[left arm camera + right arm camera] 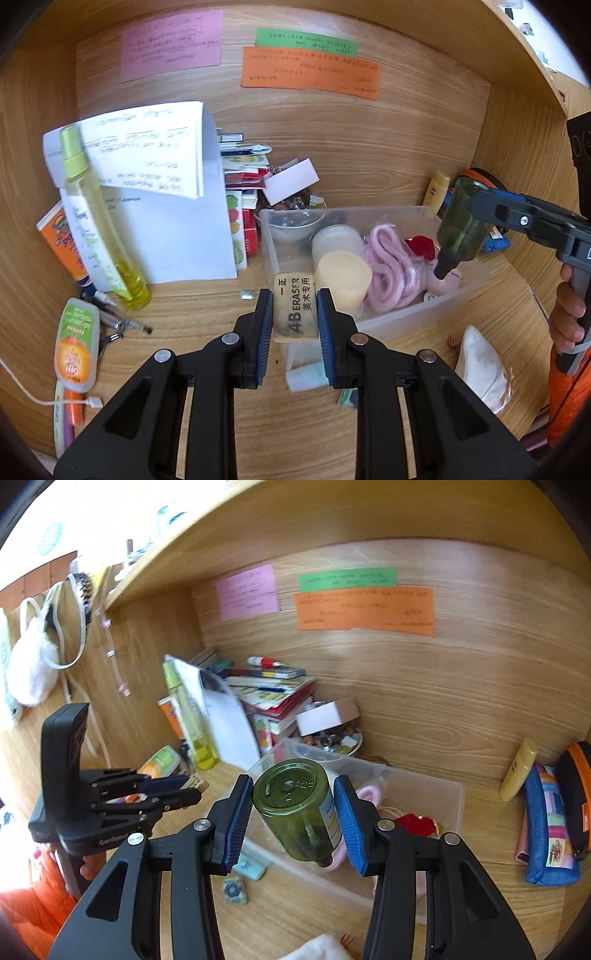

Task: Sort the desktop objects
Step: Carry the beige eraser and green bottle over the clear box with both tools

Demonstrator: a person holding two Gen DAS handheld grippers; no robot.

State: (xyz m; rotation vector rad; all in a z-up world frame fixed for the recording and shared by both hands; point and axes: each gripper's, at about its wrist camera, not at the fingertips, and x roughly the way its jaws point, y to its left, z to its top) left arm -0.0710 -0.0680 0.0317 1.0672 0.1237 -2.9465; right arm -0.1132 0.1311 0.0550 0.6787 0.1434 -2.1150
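Wooden desk [207,306] in a wood-panelled alcove with a shelf overhead; pink note [171,44], green note [306,42] and orange note [310,72] stuck on the back wall, handwriting too blurred to read. Clutter: leaning papers, stacked books, yellow spray bottle [99,221]. Clear plastic bin [406,321] sits mid-desk, holding a pink coil and jars. Left gripper [294,314] clamped on an eraser [294,308], printed "4B ERASER" plus Chinese characters, held above the bin's near edge. Right gripper [293,821] clamped on a green bottle [295,808], base toward the camera, cap angled down over the bin. "GenRobot"-like lettering on the left tool body, partly cut off.
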